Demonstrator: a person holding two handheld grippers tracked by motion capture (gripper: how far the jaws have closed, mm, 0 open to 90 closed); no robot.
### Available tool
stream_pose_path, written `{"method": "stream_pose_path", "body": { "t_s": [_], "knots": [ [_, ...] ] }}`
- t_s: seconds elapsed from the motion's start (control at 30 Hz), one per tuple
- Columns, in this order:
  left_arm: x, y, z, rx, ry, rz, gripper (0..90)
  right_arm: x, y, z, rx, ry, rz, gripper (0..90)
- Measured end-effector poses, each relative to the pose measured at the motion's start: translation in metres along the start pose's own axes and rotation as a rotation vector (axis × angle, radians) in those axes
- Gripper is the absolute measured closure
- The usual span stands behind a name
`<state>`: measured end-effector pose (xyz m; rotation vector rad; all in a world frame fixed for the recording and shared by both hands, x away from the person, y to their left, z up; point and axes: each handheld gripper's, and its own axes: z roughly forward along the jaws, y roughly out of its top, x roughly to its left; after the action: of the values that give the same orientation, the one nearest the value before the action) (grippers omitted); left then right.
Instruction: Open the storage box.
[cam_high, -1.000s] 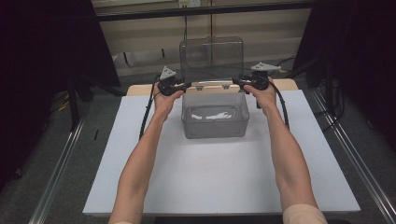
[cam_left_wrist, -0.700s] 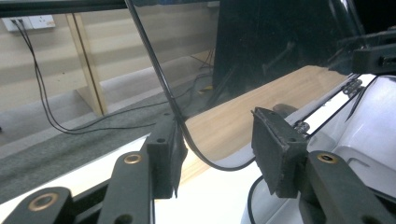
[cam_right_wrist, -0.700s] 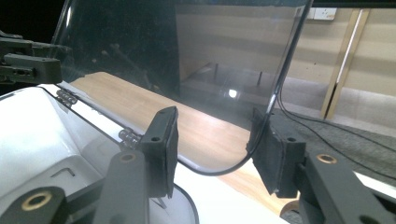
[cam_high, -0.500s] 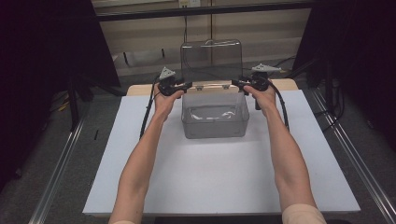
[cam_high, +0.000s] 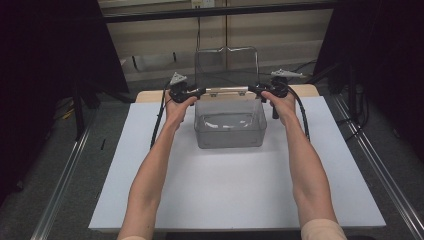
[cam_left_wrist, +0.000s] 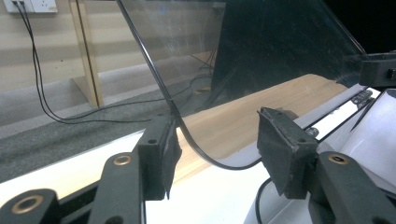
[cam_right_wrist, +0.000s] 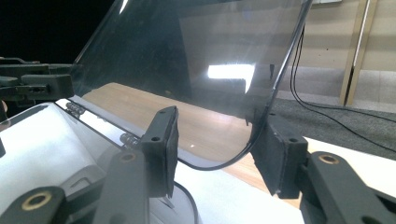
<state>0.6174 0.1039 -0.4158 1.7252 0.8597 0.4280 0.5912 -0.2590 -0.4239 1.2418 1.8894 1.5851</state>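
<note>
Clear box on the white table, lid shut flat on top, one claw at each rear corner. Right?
Not quite: the lid is not shut flat. The high view shows it hinged up, standing nearly upright behind the clear box. The rest holds: the box sits on the white table, with the left claw and the right claw at its rear corners, each with its jaws either side of the lid's edge.
</note>
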Motion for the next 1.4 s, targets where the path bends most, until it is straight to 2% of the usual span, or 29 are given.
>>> {"method": "stream_pose_path", "body": {
  "t_s": [0.3, 0.4, 0.67, 0.77, 0.83, 0.87, 0.9, 0.97, 1.0, 1.03, 1.1, 1.13, 1.23, 1.3, 1.4],
  "knots": [
    [0.0004, -0.0007, 0.0003, -0.002, -0.001, -0.010, 47.6, 0.0005, 0.0006, 0.0000, 0.005, -0.010, 0.002, 51.4],
    [-0.0021, -0.0004, 0.0013, 0.001, 0.020, -0.015, 47.4, 0.0007, 0.0005, -0.0001, 0.005, -0.016, 0.007, 51.2],
    [-0.0018, -0.0010, 0.0015, 0.003, 0.022, -0.025, 46.3, 0.0016, 0.0003, -0.0008, 0.009, -0.029, 0.027, 51.3],
    [-0.0018, -0.0017, 0.0022, -0.001, 0.037, -0.026, 42.8, 0.0012, 0.0000, -0.0011, 0.013, -0.041, 0.046, 47.8],
    [-0.0015, -0.0020, 0.0020, 0.005, 0.031, -0.022, 43.3, -0.0008, -0.0013, -0.0015, 0.012, -0.040, 0.087, 44.7],
    [-0.0021, -0.0023, 0.0024, 0.009, 0.034, -0.018, 43.3, -0.0012, -0.0024, -0.0016, 0.008, -0.056, 0.071, 45.3],
    [-0.0024, -0.0029, 0.0030, 0.013, 0.016, -0.011, 43.7, -0.0010, -0.0023, -0.0016, 0.010, -0.057, 0.065, 45.1],
    [-0.0040, -0.0031, 0.0039, 0.012, 0.014, -0.002, 50.3, -0.0004, -0.0019, -0.0013, 0.019, -0.062, 0.050, 47.8],
    [-0.0031, -0.0029, 0.0030, 0.014, 0.016, 0.000, 50.3, 0.0010, -0.0015, -0.0003, 0.023, -0.016, 0.046, 55.3],
    [-0.0015, -0.0042, 0.0028, 0.014, 0.019, -0.019, 45.3, 0.0049, -0.0008, 0.0013, 0.039, -0.044, -0.004, 51.7],
    [-0.0031, -0.0036, 0.0015, 0.014, 0.023, -0.006, 43.9, 0.0025, -0.0015, -0.0003, 0.043, -0.060, 0.015, 44.3],
    [-0.0036, -0.0033, 0.0012, 0.015, 0.021, 0.000, 43.8, 0.0021, -0.0020, -0.0010, 0.039, -0.060, 0.024, 43.5],
    [-0.0027, -0.0041, 0.0013, 0.012, 0.034, -0.015, 40.3, 0.0044, -0.0031, -0.0014, 0.027, -0.072, 0.008, 43.3],
    [-0.0019, -0.0050, 0.0004, 0.010, 0.035, -0.026, 38.7, 0.0050, -0.0014, -0.0026, 0.028, -0.089, -0.005, 38.4],
    [-0.0008, -0.0043, -0.0020, 0.017, 0.044, -0.033, 29.6, 0.0059, -0.0002, -0.0046, 0.028, -0.099, -0.018, 36.8]
  ]
}}
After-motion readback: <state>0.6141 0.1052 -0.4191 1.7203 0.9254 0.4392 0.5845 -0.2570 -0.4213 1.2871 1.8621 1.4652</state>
